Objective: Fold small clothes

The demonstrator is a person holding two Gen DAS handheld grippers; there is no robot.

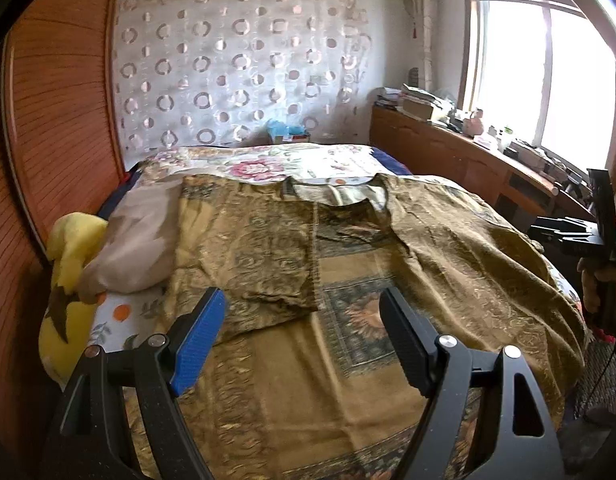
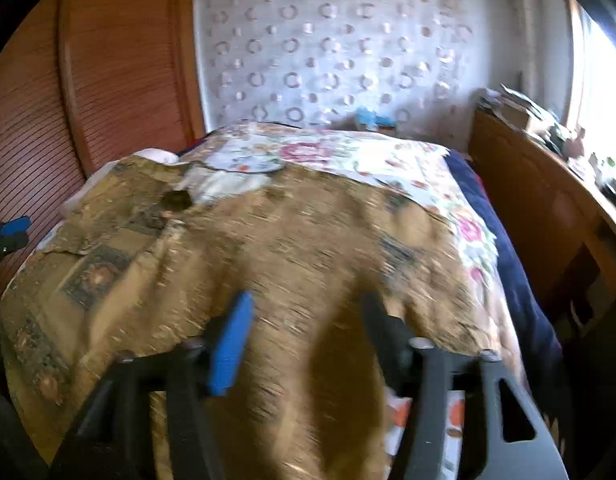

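Blue-padded on one finger, black on the other: left gripper [image 1: 300, 336], jaws spread wide, nothing between them, hovering low over the near part of the bed. Item directly ahead of it: gold brocade garment [image 1: 348, 248], spread flat on the floral bedsheet [image 1: 268, 164]. One side panel lay folded inward, its lower edge just beyond the blue finger; the opposite side remained unfolded and draped toward the bed's right edge. Long axis ran away from the gripper, from the near hem toward the neckline at the far end, roughly in line with the fingers.

Right gripper [image 2: 304, 344]: same build, jaws apart with only cloth passing beneath, none pinched as far as the blurred right wrist view allowed. It stood over the unfolded right side of the garment, and also showed at the right margin of the left wrist view, held by a hand.

Judgement: the unfolded flank lay nearer the right gripper; the folded panel nearer the left.

Adjacent: grey pillow [image 1: 136, 240], yellow plush toy [image 1: 68, 280], wooden headboard [image 1: 60, 120].
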